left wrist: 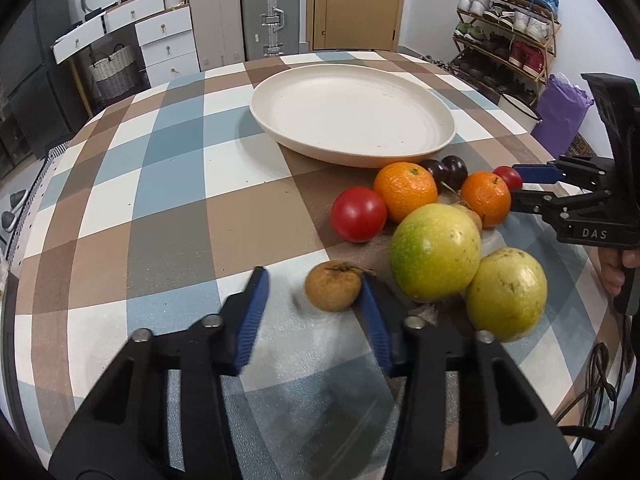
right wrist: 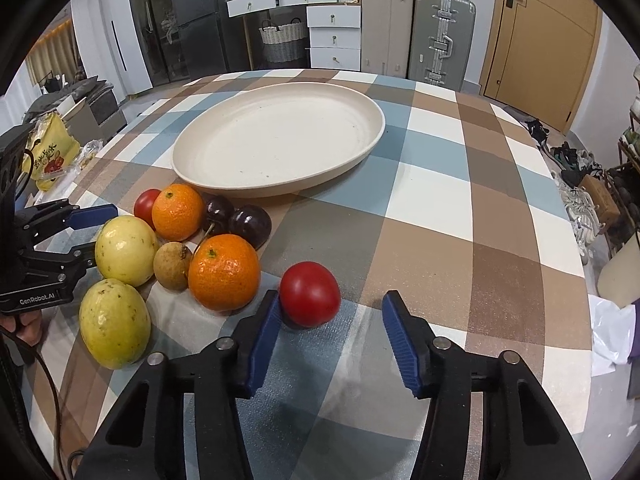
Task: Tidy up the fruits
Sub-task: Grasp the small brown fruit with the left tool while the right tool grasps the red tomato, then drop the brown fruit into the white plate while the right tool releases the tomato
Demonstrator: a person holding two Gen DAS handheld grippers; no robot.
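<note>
An empty cream plate (left wrist: 352, 114) (right wrist: 276, 140) sits on the checked tablecloth. In front of it lies a cluster of fruit: two oranges (left wrist: 405, 190) (right wrist: 224, 272), two yellow-green passion fruits (left wrist: 435, 252) (right wrist: 126, 250), a red tomato (left wrist: 359, 214) (right wrist: 310, 294), dark cherries (left wrist: 444, 170) (right wrist: 250, 224) and a small brown longan (left wrist: 333, 286) (right wrist: 173, 266). My left gripper (left wrist: 314, 280) is open, its right finger touching the longan. My right gripper (right wrist: 332, 308) is open around the tomato, whose left side touches its left finger.
The table (left wrist: 172, 216) drops off at its rounded edges. Beyond it stand white drawers (left wrist: 166, 46), suitcases (left wrist: 270, 12), a wooden door (right wrist: 540, 36) and a shoe rack (left wrist: 508, 28). A yellow snack bag (right wrist: 50, 152) lies at the left.
</note>
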